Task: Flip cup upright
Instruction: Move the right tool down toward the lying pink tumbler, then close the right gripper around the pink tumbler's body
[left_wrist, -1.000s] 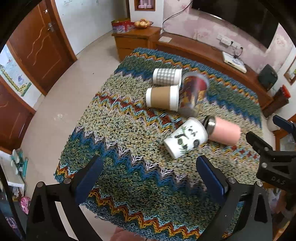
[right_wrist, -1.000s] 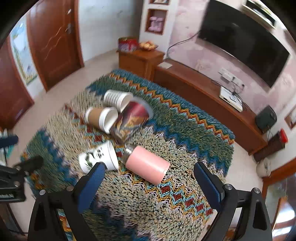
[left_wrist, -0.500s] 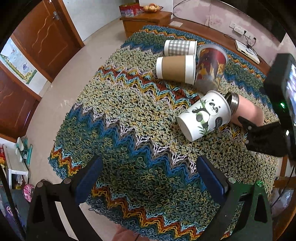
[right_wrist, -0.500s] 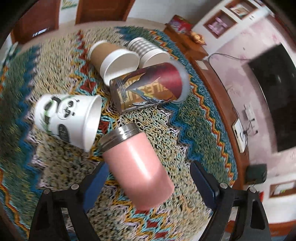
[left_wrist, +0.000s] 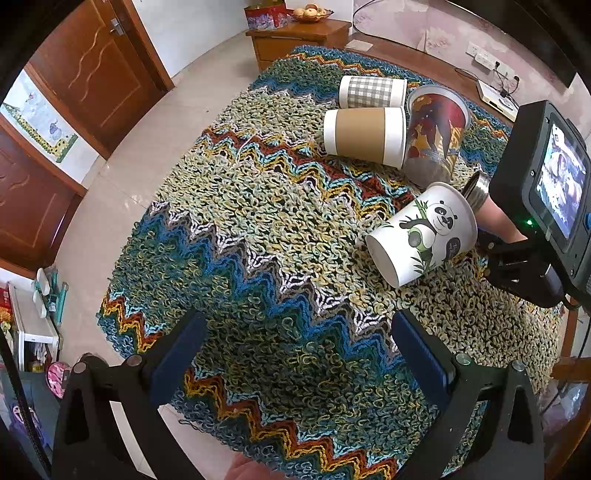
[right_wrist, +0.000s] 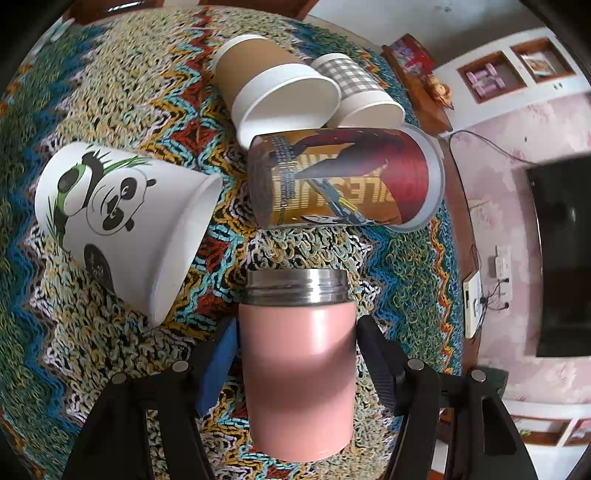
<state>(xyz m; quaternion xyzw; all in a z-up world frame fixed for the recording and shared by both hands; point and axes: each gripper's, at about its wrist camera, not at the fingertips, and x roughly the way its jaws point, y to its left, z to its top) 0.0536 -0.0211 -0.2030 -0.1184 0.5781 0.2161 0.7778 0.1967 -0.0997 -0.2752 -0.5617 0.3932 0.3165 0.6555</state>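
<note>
A pink steel cup with a bare metal rim lies on its side on the woven zigzag cloth. My right gripper has closed in around its body, one finger at each side. In the left wrist view only its metal rim shows behind the right gripper's body. A white panda cup lies on its side beside it, also seen in the right wrist view. My left gripper is open and empty over the cloth's near part.
A brown sleeved cup, a grey checked cup and a red printed cup lie on their sides at the far part of the table. A wooden TV bench stands beyond it.
My right gripper has come down and forward onto the pink cup and its fingers have narrowed onto the cup's sides. My left gripper has drifted slightly closer to the table.
</note>
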